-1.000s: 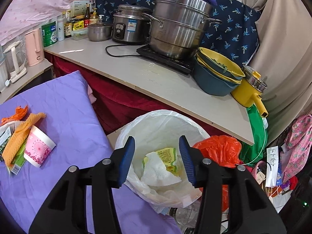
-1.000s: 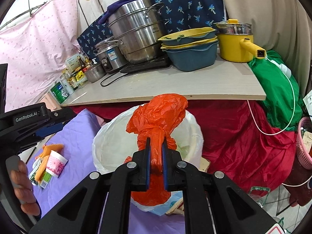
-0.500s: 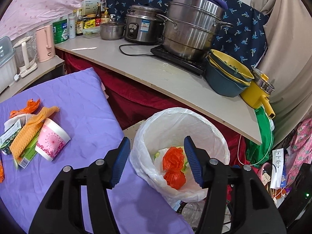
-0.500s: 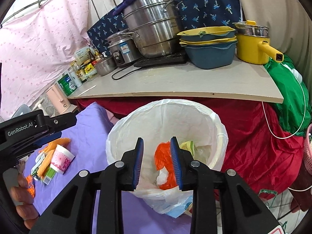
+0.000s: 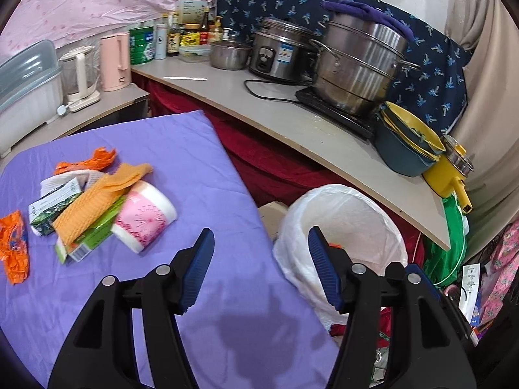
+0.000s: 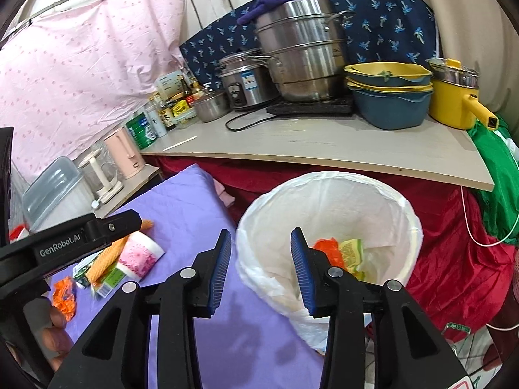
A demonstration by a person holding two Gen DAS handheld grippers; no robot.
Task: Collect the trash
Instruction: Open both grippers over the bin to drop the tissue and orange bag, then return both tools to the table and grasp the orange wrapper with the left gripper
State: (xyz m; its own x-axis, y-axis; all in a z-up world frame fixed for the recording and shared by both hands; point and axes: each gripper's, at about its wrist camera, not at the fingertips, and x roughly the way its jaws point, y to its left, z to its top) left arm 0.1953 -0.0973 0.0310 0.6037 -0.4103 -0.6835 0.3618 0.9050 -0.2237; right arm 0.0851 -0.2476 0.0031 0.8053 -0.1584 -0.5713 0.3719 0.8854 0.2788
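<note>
Your left gripper (image 5: 261,267) was spread wide and carried nothing, hovering over the near edge of the purple table (image 5: 201,162), next to the bin. Your right gripper (image 6: 261,267) was also wide apart and empty, sitting above the gap between table edge and the white-lined trash bin (image 6: 412,214).

Task looked partly done. The bin already had an orange plastic bag (image 6: 327,249) and a yellow-green wrapper (image 6: 352,249) lying at the bottom, plus some pale paper beside them.

A fair bit was left, all piled on the far left of the table, well apart from both grippers: a pink-and-white paper cup (image 5: 146,217) on its side, an orange mesh cloth (image 5: 97,201) draped over it and over a green carton (image 5: 90,236), a dark green box (image 5: 53,206) just beside, an orange wrapper (image 5: 14,253) at the left edge, and a torn orange scrap (image 5: 87,160) behind the pile. Something white sat under the box; couldn't tell what.

Judging from that, you'd cleared maybe a third. The cup looked like the easiest next grab for the left side.
</note>
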